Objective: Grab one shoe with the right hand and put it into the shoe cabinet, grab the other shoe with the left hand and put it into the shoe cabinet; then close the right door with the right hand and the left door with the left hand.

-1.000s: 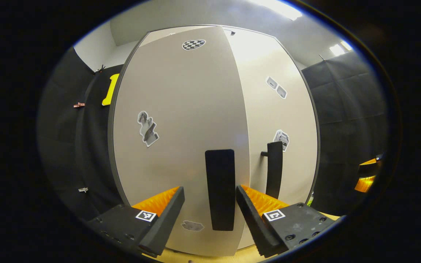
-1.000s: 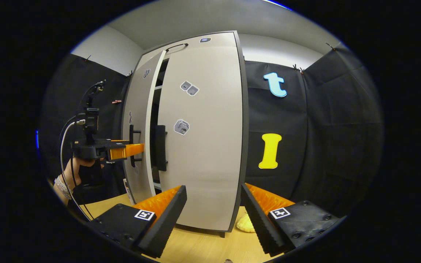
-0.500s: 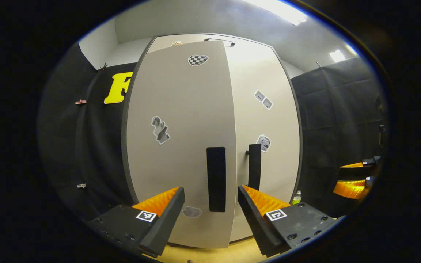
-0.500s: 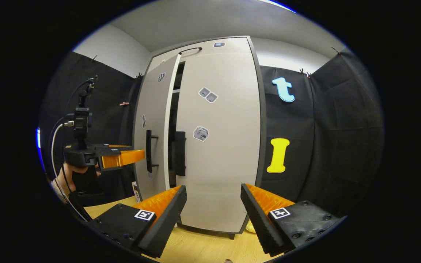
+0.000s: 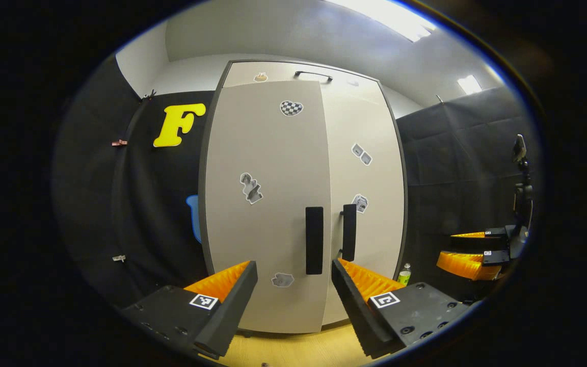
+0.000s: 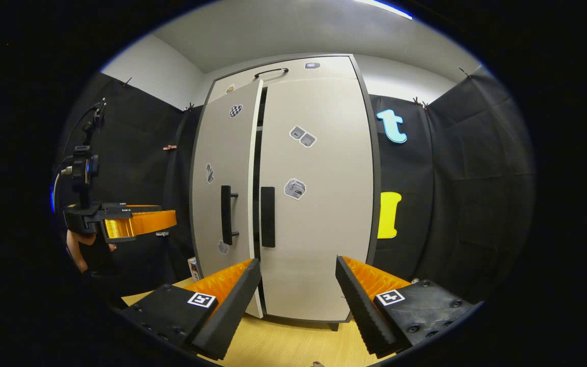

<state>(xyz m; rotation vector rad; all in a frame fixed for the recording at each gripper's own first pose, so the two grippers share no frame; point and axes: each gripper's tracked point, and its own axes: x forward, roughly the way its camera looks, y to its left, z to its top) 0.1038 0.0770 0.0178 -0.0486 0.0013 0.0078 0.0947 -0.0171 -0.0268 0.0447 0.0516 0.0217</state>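
Nearest the lens in the left gripper view, the left gripper (image 5: 293, 290) stands wide open and empty, touching nothing, its fingers framing the lower part of the shoe cabinet (image 5: 375, 102). Likewise the right gripper (image 6: 297, 290) is spread wide with nothing between its jaws, above the pale wooden floor (image 6: 293, 346).

Farther off, the right door (image 6: 319, 204) sits flush. The left door (image 6: 224, 199) is close to shut, yet in the right gripper view its free edge stands a little proud of the frame, with a dark slit beside it. Neither shoe can be seen; they are presumably inside.

Judging from that gap, the left door wants a last push. Best done with the flat of a finger laid on the panel near the left handle (image 5: 314, 239), pressing straight toward the cabinet until the edge meets the right door's, not hooking the right handle (image 5: 349, 232) just beside it. A small bottle (image 5: 404, 275) stands far right, well out of the way.
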